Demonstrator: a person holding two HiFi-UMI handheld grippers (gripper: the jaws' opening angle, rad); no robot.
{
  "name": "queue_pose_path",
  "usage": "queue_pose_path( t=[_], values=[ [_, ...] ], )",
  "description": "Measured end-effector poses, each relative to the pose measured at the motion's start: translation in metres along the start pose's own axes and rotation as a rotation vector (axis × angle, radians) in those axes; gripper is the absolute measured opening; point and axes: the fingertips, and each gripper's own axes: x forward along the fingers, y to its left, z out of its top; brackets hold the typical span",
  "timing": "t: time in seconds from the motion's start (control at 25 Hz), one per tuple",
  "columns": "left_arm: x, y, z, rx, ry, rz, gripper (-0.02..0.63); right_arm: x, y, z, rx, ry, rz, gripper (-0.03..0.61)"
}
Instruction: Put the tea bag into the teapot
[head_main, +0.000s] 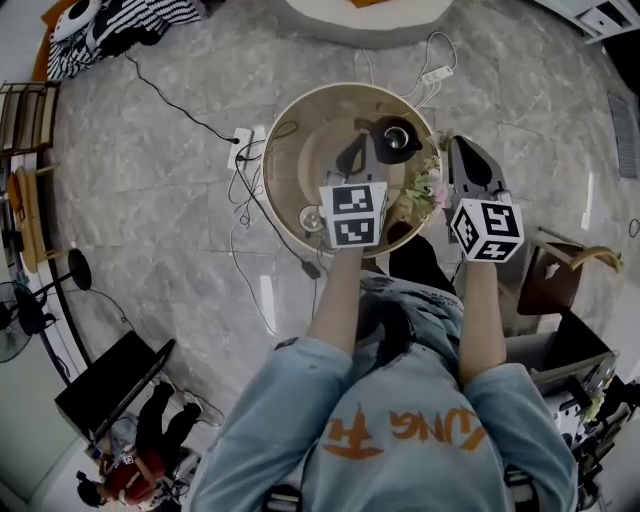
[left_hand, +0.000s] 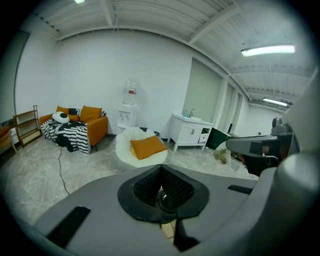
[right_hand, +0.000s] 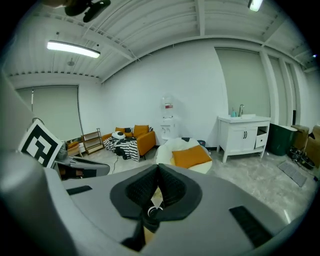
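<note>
left gripper (left_hand: 161, 172) and right gripper (right_hand: 158, 177) both pressed together, empty; teapot (head_main: 395, 140) on table (head_main: 288, 140); tea bag nowhere visible; drop-in looks unstarted

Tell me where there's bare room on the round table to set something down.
The table's far-left part, between its rim and the teapot, looks bare. The right side is crowded: teapot, flowers, and the left gripper over the middle.

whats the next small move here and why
Probably tip the left gripper down toward the round table. Its jaws are together with nothing between them, the same as on the right gripper, and both gripper views look across the room, not at the table. The teapot sits ahead, but I cannot make out a tea bag.
</note>
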Motion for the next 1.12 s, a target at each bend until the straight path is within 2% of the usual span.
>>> queue_pose_path(
  t=[0.12,0.24,0.64,1.12],
  values=[
    [0.009,0.012,-0.003,-0.008,0.016,0.057,0.025,0.013,-0.006,-0.013,0.015,0.026,0.011,0.012],
    [0.017,0.018,-0.014,-0.037,0.043,0.077,0.025,0.02,-0.008,-0.029,0.02,0.063,0.029,0.012],
    [0.054,0.012,-0.059,-0.081,0.145,0.059,0.025,0.053,-0.012,-0.079,0.0,0.183,0.071,0.012],
    [0.089,0.022,-0.086,-0.132,0.224,0.061,0.025,0.1,0.005,-0.134,0.071,0.307,0.161,0.012]
  ],
)
